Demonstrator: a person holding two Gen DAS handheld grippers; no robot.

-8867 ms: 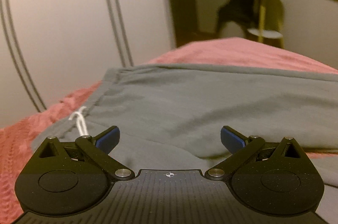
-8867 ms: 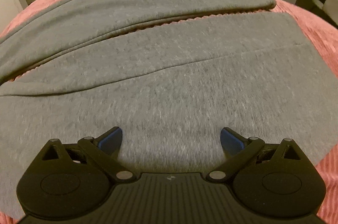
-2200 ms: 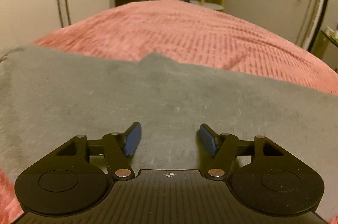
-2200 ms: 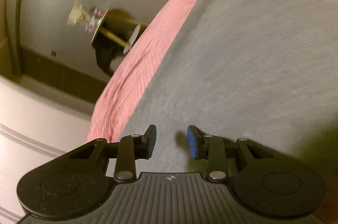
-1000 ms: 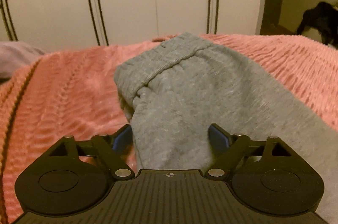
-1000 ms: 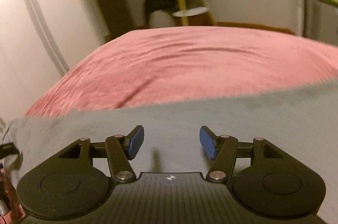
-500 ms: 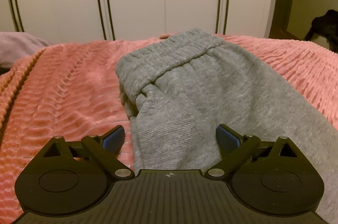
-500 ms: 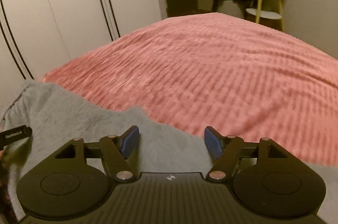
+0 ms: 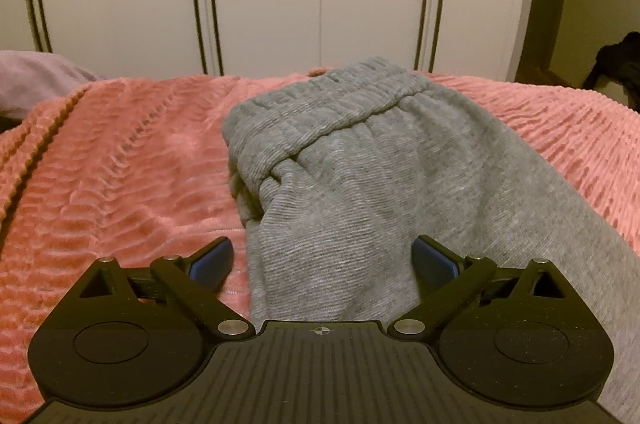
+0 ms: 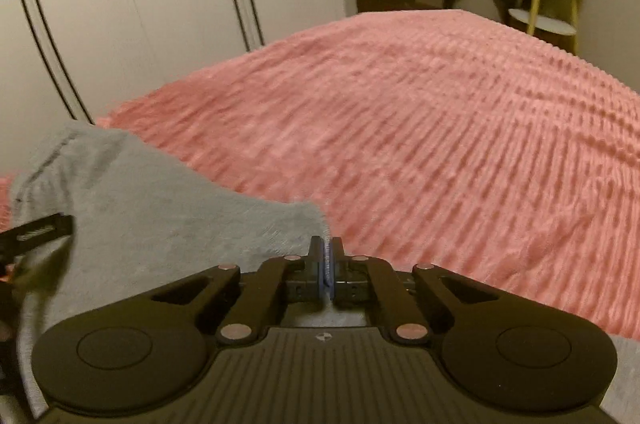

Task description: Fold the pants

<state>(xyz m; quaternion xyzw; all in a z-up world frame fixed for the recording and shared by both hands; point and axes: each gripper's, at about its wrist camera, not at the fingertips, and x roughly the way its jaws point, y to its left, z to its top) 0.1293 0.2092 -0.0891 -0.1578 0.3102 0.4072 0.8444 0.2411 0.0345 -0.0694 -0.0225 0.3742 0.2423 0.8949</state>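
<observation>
Grey pants (image 9: 360, 183) lie on the pink bedspread (image 10: 440, 123), edge pinched in the right gripper (image 10: 327, 264) jaws, left gripper (image 9: 322, 262) jaws spread astride them.

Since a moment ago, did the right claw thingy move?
Yes. The right gripper slid along the pants edge, away from the yellow stool, then pinched it.

Bedspread (image 10: 460, 127) beyond the pants (image 10: 160, 216) lies seemingly unobstructed.
</observation>
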